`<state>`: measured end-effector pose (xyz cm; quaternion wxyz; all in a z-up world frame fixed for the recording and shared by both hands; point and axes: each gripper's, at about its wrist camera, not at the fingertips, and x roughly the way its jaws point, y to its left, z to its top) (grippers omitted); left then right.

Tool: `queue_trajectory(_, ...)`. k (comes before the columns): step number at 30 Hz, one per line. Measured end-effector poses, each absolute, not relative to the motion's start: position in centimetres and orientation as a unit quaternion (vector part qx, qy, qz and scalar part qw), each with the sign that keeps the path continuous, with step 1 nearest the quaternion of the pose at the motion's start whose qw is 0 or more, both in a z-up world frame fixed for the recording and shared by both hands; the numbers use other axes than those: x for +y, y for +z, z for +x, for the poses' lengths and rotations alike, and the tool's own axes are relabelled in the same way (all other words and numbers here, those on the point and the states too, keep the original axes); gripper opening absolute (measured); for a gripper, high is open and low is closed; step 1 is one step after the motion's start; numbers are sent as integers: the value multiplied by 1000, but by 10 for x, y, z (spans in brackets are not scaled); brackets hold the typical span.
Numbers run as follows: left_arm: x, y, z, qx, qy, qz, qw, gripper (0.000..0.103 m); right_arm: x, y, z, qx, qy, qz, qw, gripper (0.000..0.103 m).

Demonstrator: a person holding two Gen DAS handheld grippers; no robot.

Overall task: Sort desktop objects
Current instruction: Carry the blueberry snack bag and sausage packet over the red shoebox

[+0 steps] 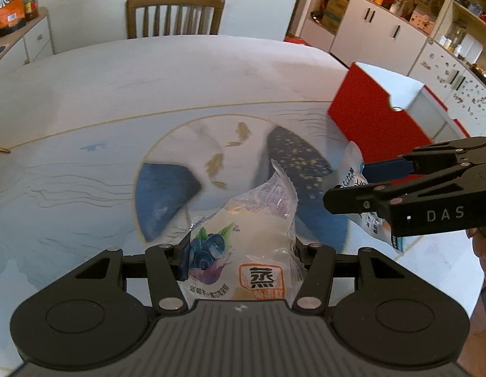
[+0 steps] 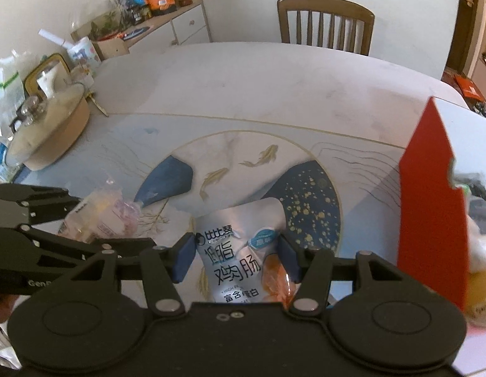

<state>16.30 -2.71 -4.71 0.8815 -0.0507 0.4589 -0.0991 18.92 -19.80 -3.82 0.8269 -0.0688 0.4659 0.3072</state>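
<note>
A pale tabletop (image 1: 117,100) with a round blue-and-gold fish design fills a dining room, with a wooden chair (image 1: 175,15) at its far edge against a white wall and white cabinets (image 1: 374,31) off to one side. On the left side of the tabletop, in the right wrist view, a lidded pot (image 2: 48,128) stands well apart from the action.

The left gripper (image 1: 239,251) holds a clear blueberry cake packet (image 1: 243,238), its fingers pinching the wrapper on both sides above the fish design. Just to its right, the right gripper (image 2: 235,256) pinches a silver chicken sausage pouch (image 2: 239,257) between blue finger pads (image 2: 183,259), the pouch standing roughly upright above the tabletop. The two grippers are near each other, each visible in the other's view.

A red box (image 1: 368,110) with a white inside stands open on the right part of the tabletop, just beside the right gripper. Some blurred items lie inside it; what they are I cannot tell.
</note>
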Motion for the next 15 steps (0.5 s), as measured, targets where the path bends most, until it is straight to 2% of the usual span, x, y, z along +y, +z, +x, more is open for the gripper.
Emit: queue_trajectory(15, -85, -14, 162, 436, -146, -59, 886, 54, -261, 2, 177, 451, 294, -19, 842, 56)
